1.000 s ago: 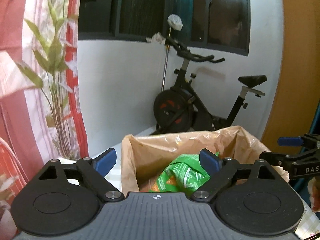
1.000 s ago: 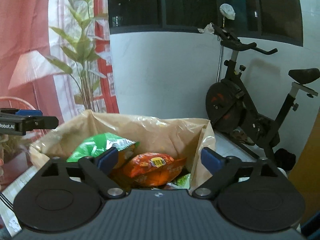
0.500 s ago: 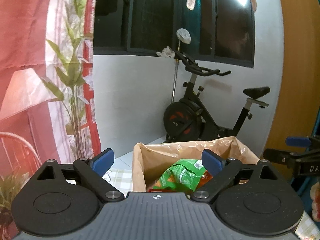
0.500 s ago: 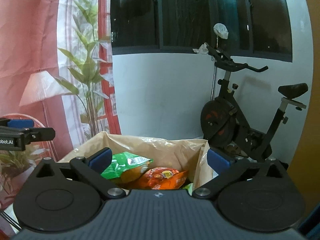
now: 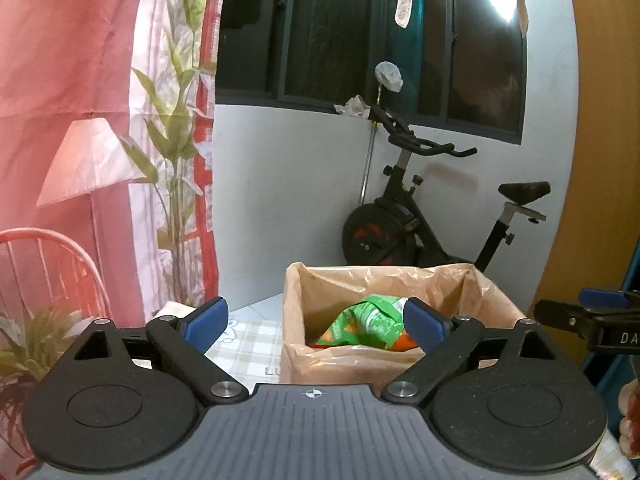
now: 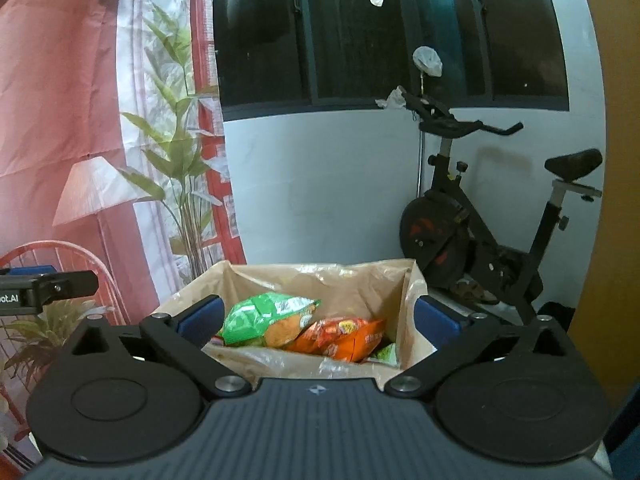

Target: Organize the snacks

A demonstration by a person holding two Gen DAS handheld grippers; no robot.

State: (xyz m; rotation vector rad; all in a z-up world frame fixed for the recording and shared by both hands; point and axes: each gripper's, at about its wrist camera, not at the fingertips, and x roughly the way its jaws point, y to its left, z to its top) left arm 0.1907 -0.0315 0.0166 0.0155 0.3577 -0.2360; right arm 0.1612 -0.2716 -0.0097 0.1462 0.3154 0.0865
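Note:
A box lined with a tan plastic bag (image 5: 400, 284) (image 6: 320, 280) stands on a checked tablecloth (image 5: 248, 340). Inside lie a green snack bag (image 5: 368, 320) (image 6: 264, 316) and an orange snack bag (image 6: 340, 336); a small green packet (image 6: 384, 354) shows at the right. My left gripper (image 5: 316, 324) is open and empty, held back from and above the box's left part. My right gripper (image 6: 318, 318) is open and empty, held back from and above the box. The right gripper's finger shows at the right edge of the left wrist view (image 5: 592, 312).
An exercise bike (image 5: 420, 220) (image 6: 480, 232) stands behind the box against a white wall under dark windows. A red patterned curtain (image 5: 80, 80) hangs at the left. A red wire chair (image 5: 40, 264) and a plant (image 5: 24, 352) are at the lower left.
Both grippers have drawn back and up from the box, which now looks smaller and lower. Both stay open and empty.

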